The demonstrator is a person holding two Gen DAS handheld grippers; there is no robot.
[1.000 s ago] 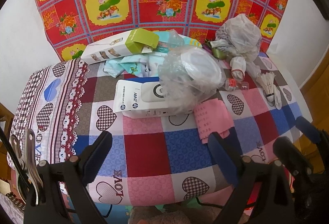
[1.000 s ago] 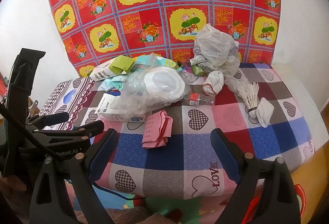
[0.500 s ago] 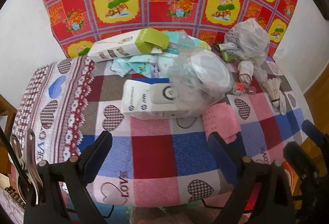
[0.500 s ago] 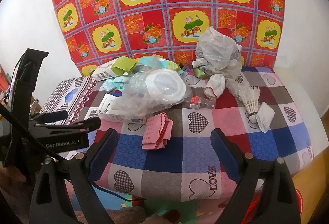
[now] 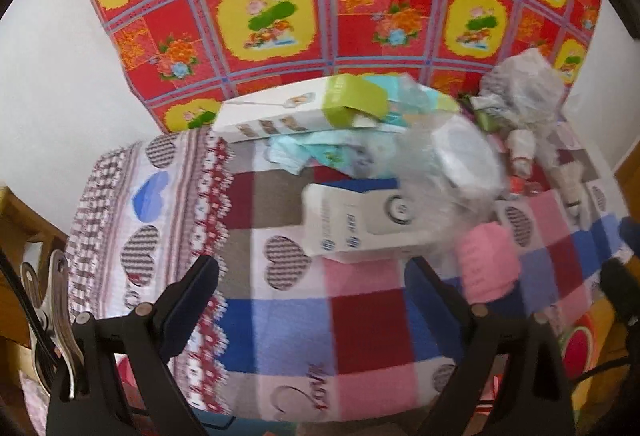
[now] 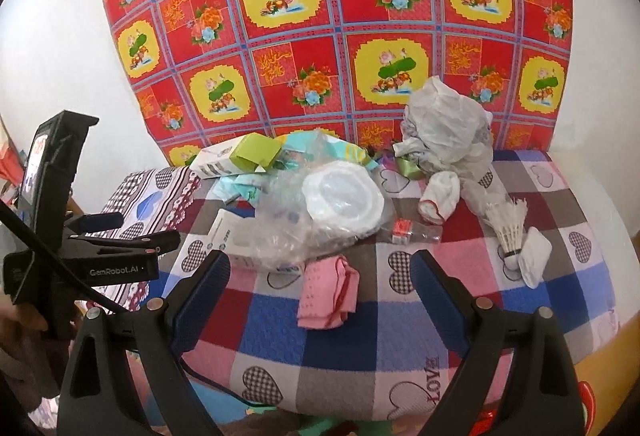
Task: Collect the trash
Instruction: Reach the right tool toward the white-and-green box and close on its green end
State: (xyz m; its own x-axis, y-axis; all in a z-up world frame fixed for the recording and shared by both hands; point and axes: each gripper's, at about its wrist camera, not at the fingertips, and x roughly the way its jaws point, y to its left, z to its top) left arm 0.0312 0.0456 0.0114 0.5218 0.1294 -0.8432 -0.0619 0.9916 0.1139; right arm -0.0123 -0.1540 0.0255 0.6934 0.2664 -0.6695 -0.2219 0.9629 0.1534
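Note:
Trash lies on a table under a checked heart-patterned cloth (image 6: 360,320). A clear plastic bag holding a white round lid (image 6: 340,200) rests on a white box (image 5: 360,228). A folded pink paper (image 6: 328,292) lies in front, a crumpled white bag (image 6: 444,132) at the back, a shuttlecock (image 6: 508,232) and a white wad (image 6: 534,260) to the right. A white-and-green box (image 5: 304,108) sits at the back left. My left gripper (image 5: 312,292) and right gripper (image 6: 320,284) both hover open in front of the table's near edge, holding nothing.
A red and yellow floral cloth (image 6: 340,16) hangs on the wall behind. A small red-labelled bottle (image 6: 412,230) and a white sock (image 6: 438,196) lie mid-table. The left gripper's body (image 6: 100,256) shows at the right view's left side. A metal clip (image 5: 52,316) hangs at left.
The left wrist view has swung leftward and is motion-blurred; the trash pile now sits further right in it. The right view has shifted only slightly. Both grippers stay open.

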